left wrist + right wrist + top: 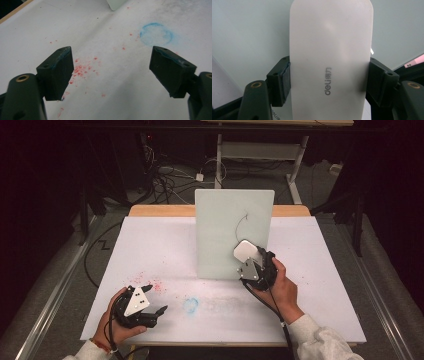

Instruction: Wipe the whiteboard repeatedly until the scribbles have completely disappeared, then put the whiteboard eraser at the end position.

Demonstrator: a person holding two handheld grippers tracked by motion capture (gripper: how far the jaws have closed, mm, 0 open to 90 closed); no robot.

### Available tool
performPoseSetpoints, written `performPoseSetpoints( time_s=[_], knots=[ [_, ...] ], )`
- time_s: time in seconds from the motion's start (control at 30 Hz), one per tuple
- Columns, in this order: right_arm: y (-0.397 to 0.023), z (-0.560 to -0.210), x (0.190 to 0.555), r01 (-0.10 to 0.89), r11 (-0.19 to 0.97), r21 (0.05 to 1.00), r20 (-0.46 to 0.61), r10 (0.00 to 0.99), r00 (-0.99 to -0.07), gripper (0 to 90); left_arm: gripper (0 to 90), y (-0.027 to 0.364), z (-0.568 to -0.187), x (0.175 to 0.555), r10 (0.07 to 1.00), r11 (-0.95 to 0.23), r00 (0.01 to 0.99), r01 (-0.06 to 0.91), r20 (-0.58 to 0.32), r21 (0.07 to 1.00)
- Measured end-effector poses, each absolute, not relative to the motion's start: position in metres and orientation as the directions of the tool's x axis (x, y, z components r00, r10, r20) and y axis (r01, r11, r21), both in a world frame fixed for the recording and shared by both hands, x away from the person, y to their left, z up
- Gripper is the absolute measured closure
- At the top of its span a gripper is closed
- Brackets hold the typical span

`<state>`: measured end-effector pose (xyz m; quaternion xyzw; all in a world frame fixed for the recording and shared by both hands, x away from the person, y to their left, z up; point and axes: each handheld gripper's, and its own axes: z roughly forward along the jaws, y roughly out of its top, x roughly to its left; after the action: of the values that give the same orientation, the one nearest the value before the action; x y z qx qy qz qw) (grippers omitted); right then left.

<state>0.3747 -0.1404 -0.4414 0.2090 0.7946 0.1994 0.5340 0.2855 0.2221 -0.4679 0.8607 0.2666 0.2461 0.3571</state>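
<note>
A pale green-white board point(234, 232) stands upright in the middle of the table, with a thin dark curved line drawn on its upper part. My right gripper point(250, 262) is shut on a white rounded eraser point(246, 251) and holds it against the board's lower right area. In the right gripper view the eraser point(330, 60), printed "deli", is clamped between the two pads with the board point(249, 30) right behind it. My left gripper point(154, 300) rests low at the front left, jaws wide apart and bare. Its pads point(61, 71) hover over the table sheet.
The white table sheet point(150, 245) carries red specks point(81, 70) near the left gripper and a smudged blue ring point(156, 34) towards the middle front. The wooden table edge point(160, 210) shows behind the board. Beyond it are cables and a desk frame on the floor.
</note>
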Motion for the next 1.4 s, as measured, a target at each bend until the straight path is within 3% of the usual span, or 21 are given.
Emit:
performPoseSetpoints(
  time_s=[0.53, 1.13, 1.4],
  knots=[
    [-0.126, -0.431, 0.385, 0.124, 0.772, 0.624, -0.683, 0.615, -0.393, 30.0, 18.9, 0.221, -0.469, 0.285, 0.634, -0.610, 0.736, 0.286, 0.238, 0.739],
    [-0.137, -0.369, 0.409, 0.139, 0.551, 0.823, -0.493, 0.814, -0.307, 30.2, 18.9, 0.217, -0.468, 0.284, 0.626, -0.611, 0.742, 0.278, 0.238, 0.741],
    [-0.138, -0.353, 0.415, 0.127, 0.505, 0.854, -0.457, 0.844, -0.281, 30.3, 18.9, 0.219, -0.468, 0.284, 0.631, -0.605, 0.740, 0.279, 0.235, 0.746]
  ],
)
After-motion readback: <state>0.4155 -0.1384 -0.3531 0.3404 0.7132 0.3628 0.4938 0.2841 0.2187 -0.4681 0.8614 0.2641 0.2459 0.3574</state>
